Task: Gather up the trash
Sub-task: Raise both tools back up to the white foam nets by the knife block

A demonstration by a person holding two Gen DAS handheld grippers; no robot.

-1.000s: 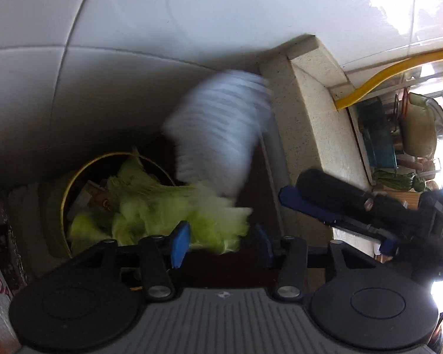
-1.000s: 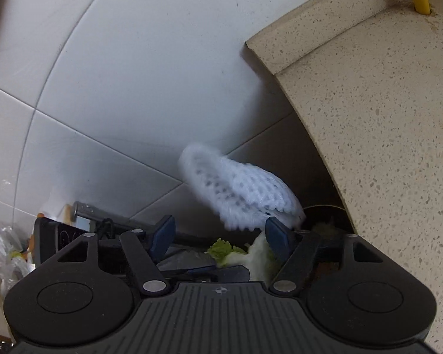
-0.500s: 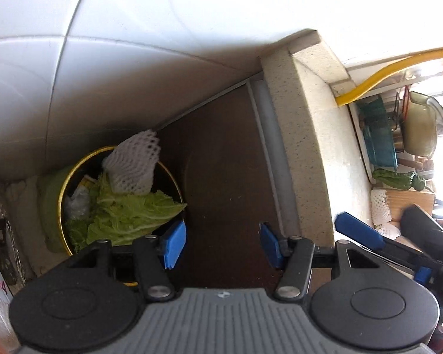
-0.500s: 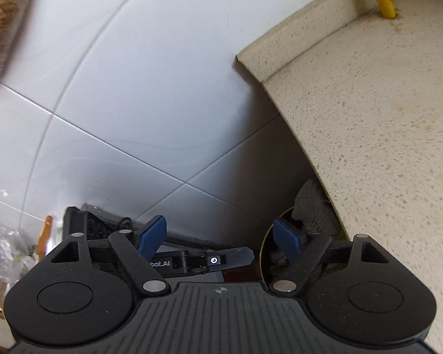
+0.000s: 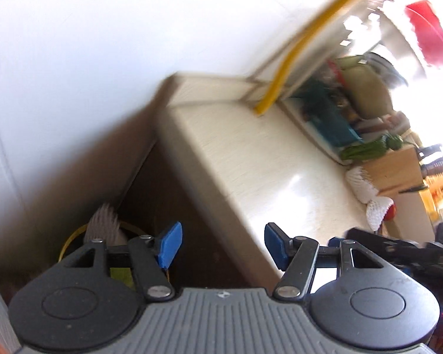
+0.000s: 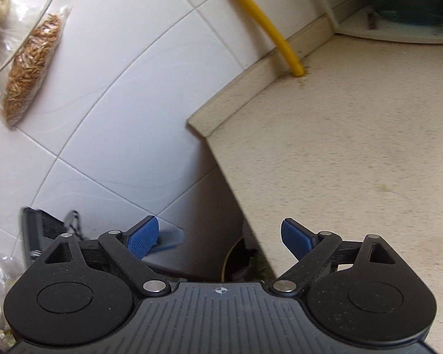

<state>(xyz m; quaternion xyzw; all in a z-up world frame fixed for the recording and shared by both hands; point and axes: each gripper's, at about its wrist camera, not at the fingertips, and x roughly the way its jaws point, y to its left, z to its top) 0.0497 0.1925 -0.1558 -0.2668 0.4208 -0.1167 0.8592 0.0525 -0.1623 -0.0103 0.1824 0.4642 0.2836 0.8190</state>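
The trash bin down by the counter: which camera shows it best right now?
The left wrist view, though blurred: it shows the trash bin's yellow rim, with a white foam net sticking out, behind the left tongs, whose jaws are opening, empty. The right wrist view shows only a dark sliver of the bin under the counter edge.

Your yellow-rimmed bin at lower left, white foam net upright inside, green leaves beneath, more foam nets at right.

Each gripper was built in black, with blue ribbed pads (silver pivot screws) and a grooved grey body.
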